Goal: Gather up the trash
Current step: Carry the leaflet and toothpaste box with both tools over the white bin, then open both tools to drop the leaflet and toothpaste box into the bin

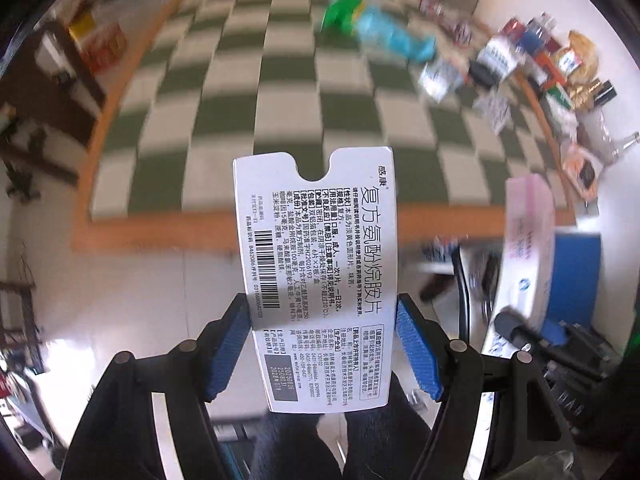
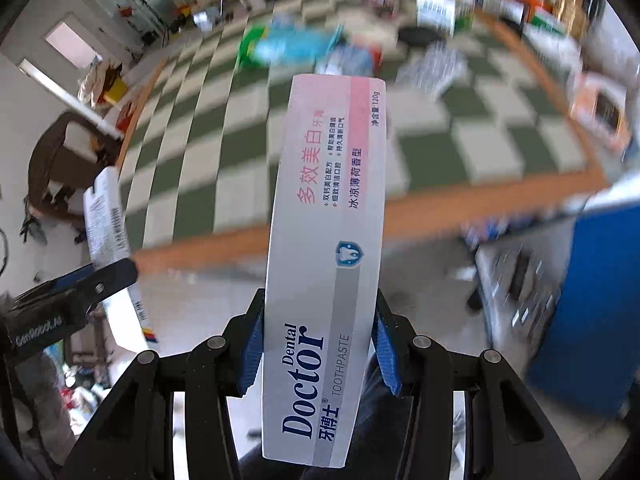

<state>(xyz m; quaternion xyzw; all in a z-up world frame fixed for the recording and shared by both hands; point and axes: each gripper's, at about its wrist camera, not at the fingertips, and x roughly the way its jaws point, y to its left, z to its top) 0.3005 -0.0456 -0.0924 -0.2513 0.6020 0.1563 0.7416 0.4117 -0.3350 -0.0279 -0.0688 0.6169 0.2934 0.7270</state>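
Observation:
My left gripper [image 1: 323, 320] is shut on a white medicine box [image 1: 316, 264] with black Chinese print and a barcode, held up above the floor. My right gripper [image 2: 318, 320] is shut on a long white and pink toothpaste box [image 2: 328, 216] marked "Dental Doctor". The toothpaste box also shows at the right of the left wrist view [image 1: 528, 240]. The medicine box [image 2: 105, 220] and the left gripper's fingers [image 2: 100, 280] show at the left of the right wrist view. More trash lies blurred at the far side of a green and white checkered mat [image 1: 280, 92].
A green and blue bag [image 1: 376, 28] and several small packages [image 1: 496, 60] lie on the far right of the mat, which has an orange border [image 1: 160, 232]. A blue bin [image 2: 592, 304] stands at the right. Brown furniture [image 1: 52, 92] stands at the left.

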